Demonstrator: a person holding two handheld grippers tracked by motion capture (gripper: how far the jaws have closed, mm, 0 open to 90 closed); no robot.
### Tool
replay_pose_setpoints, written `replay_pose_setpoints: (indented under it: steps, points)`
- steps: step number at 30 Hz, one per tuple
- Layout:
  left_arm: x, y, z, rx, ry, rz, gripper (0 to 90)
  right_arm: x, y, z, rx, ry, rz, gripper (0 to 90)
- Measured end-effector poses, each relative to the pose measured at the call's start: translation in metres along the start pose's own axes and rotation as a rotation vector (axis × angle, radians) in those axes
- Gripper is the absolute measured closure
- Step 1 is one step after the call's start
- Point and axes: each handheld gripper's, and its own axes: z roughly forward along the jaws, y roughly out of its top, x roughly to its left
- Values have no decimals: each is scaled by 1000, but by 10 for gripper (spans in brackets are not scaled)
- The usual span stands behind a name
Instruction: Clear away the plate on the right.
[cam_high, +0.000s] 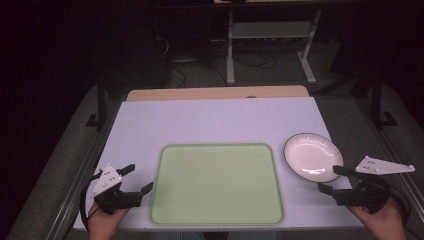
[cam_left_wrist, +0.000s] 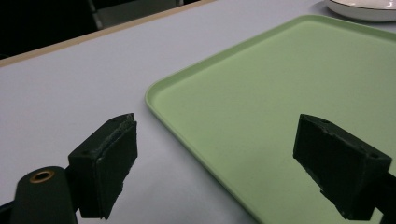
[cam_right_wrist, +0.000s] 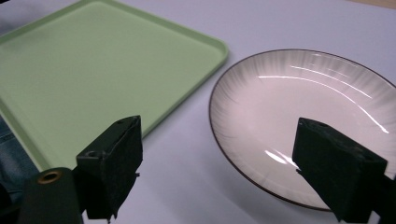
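White table (cam_high: 210, 120) bears a green tray (cam_high: 217, 184) and plate (cam_high: 312, 156); left gripper (cam_high: 134, 180) and right gripper (cam_high: 330, 180) gape wide, seemingly touching nothing, hands low.

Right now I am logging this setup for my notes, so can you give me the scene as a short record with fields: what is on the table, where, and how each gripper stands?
surface: white table
tray: green tray, empty, at the near middle of the table
plate: white plate with a dark rim, empty, just right of the tray, apart from it
left gripper: open, holding nothing, beside the tray's left edge
right gripper: open, holding nothing, at the plate's near edge
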Motion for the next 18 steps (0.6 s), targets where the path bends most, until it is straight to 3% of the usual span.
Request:
replay_pose_setpoints:
  steps: [12,18]
  points:
    - [1,0,1,4,0,-2,136,-40,-9,-13,17,-87,91,201]
    - [1,0,1,4,1,-3,136,-59,-11,-9,45,-123,135,219]
